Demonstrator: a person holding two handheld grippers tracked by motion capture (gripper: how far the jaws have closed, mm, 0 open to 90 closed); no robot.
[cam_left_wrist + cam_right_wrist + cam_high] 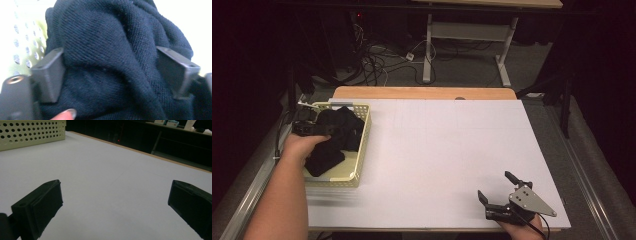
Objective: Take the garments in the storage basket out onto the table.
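1. Left gripper [110, 72]: its jaws stand fairly wide, one on each side of a thick fold of dark knitted cloth [107, 45], and both pads lie against the fabric, so the fold is gripped between them. A fingertip of the hand that carries it shows at the bottom edge of the left gripper view.
2. Left gripper, high view [314, 128]: it reaches into the pale yellow perforated basket [362, 145] from that basket's left side, with the forearm coming up along the table's left edge.
3. Dark knitted cloth, high view [337, 137]: it lies bunched inside the basket, filling most of it, directly under and around the left gripper.
4. Basket: it stands at the left edge of the white surface [442, 150], nearer the far left corner.
5. Right gripper [502, 192]: its jaws are spread wide with nothing between them. It rests near the near right corner of the white surface, well apart from the basket, which shows at the upper left of the right gripper view [32, 132].
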